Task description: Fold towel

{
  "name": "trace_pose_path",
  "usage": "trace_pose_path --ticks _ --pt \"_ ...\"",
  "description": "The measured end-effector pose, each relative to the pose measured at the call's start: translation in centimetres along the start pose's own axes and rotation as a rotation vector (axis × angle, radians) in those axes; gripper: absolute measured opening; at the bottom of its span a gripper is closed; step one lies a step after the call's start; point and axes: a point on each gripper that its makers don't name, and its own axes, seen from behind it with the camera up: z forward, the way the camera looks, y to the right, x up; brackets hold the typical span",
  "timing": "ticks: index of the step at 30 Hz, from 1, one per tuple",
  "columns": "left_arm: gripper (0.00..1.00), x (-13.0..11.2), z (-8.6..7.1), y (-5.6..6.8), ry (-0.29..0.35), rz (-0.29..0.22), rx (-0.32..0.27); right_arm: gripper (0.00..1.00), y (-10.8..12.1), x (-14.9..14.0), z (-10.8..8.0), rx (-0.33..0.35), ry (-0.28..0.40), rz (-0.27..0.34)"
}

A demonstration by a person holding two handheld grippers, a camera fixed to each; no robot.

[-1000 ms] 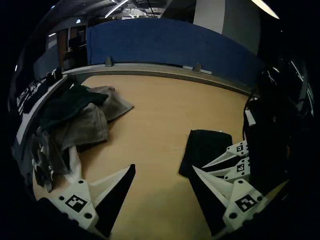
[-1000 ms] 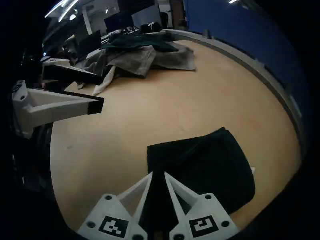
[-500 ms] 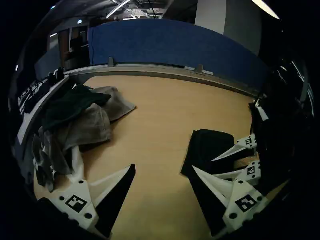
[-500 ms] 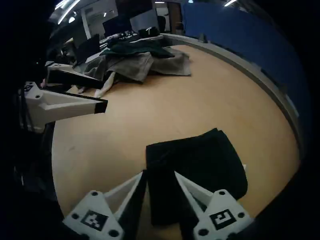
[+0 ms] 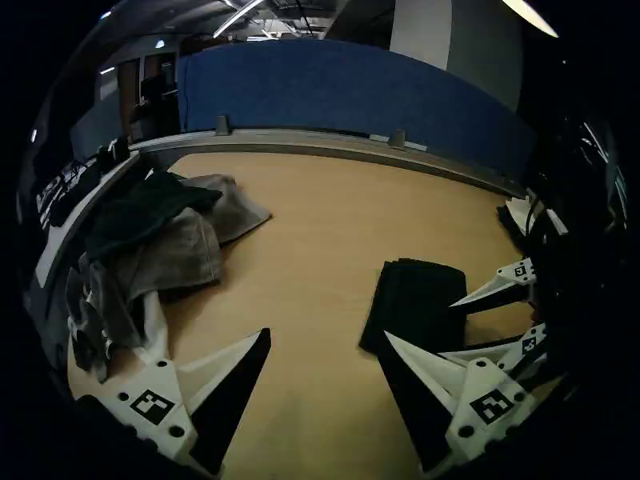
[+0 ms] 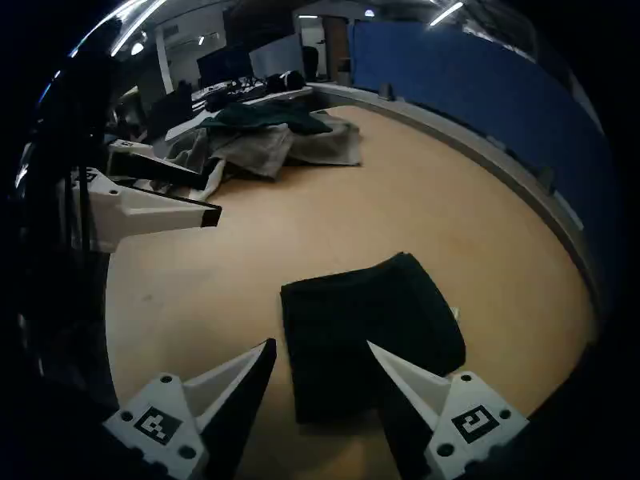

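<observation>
1. The towel (image 6: 368,336) lies on the bench (image 6: 416,208) as a dark, compact rectangle. It looks already folded, with stacked layers showing along its edge in the left gripper view.
2. The right gripper (image 6: 320,346) hangs just at the towel's near edge, jaws apart and holding nothing. The fingertips straddle that edge without pressing on it.
3. The left gripper (image 5: 326,334) is above bare bench beside the towel, jaws apart and empty.
4. The step in hand is probably the release and clearing away, so the aim is to leave the fold undisturbed.
5. To do it well, lift the right gripper straight up and away with the jaws wide, so neither finger snags the top layer or drags the near edge open.
6. Keep the left gripper off the cloth unless a corner springs up. If one does, press it flat with a fingertip rather than pinching it.
7. Check that the edges sit square. The far right corner looks slightly rounded, though in this dim light I cannot tell whether a layer overhangs.
8. A pile (image 5: 152,232) of grey and dark cloths lies well apart at the bench's far side, near the blue partition (image 5: 352,88). Steer clear of it.
</observation>
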Motion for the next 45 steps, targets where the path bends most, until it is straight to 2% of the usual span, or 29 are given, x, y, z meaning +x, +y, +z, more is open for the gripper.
trace_pose_path --ticks 11,20,29,35,45 --pt "0.95 0.1 0.0 0.4 0.002 0.002 -0.003 0.78 0.2 -2.8 -2.2 -0.054 -0.008 0.056" --pt "0.95 0.3 -0.2 0.4 0.007 0.001 -0.001 0.78 -0.3 -5.0 -2.5 -0.071 -0.021 0.116" --pt "0.95 0.6 -0.9 -1.3 0.026 -0.005 0.054 0.78 -0.2 -5.5 -2.4 -0.087 -0.027 0.124" --pt "0.95 0.3 -1.5 -2.2 0.03 -0.03 0.061 0.78 -0.1 -5.6 -2.2 -0.103 -0.033 0.142" --pt "0.95 0.1 -2.4 -3.1 0.031 -0.025 0.066 0.78 -0.5 -6.0 -1.5 -0.137 -0.047 0.206"
